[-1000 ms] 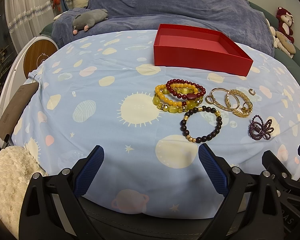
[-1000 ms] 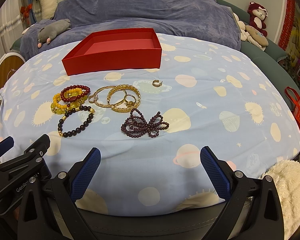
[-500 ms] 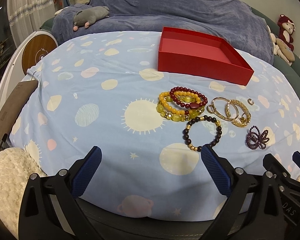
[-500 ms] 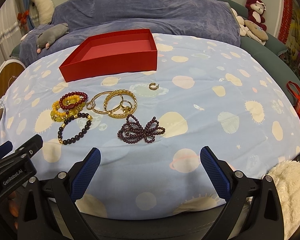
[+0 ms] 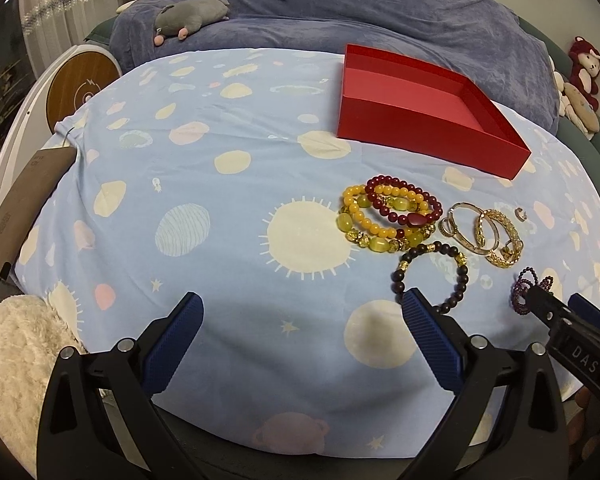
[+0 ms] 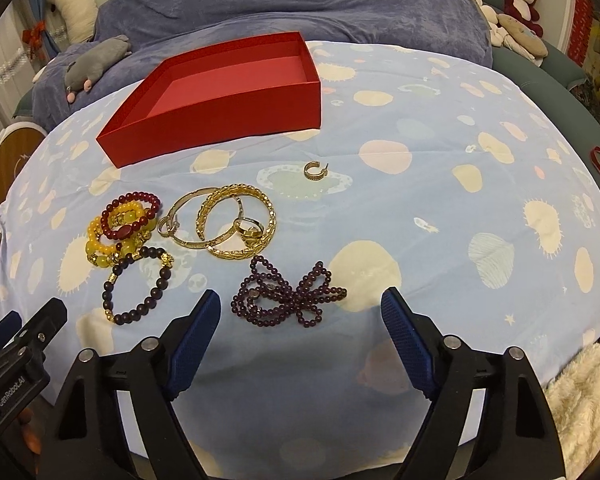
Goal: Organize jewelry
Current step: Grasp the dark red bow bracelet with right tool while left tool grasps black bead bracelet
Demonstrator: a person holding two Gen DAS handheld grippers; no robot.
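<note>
An empty red box (image 5: 428,112) (image 6: 224,96) stands at the back of the blue patterned sheet. In front of it lie yellow and red bead bracelets (image 5: 384,216) (image 6: 124,228), gold bangles (image 5: 484,236) (image 6: 228,228), a dark bead bracelet (image 5: 456,276) (image 6: 140,288), a purple bead strand (image 5: 526,288) (image 6: 288,300) and a small gold ear cuff (image 6: 314,170). My left gripper (image 5: 300,312) is open and empty, its right finger just short of the dark bracelet. My right gripper (image 6: 300,312) is open and empty, with the purple strand lying between its fingertips.
A grey plush mouse (image 5: 192,16) and a blue blanket (image 5: 360,4) lie behind the box. Plush toys (image 6: 516,8) sit at the back right. A fluffy white rug (image 5: 16,364) is at the near left, and a round wooden stool (image 5: 78,88) at the far left.
Both grippers have moved forward toward the jewelry. The purple strand now lies between my right gripper's fingertips. Nothing has been picked up.
</note>
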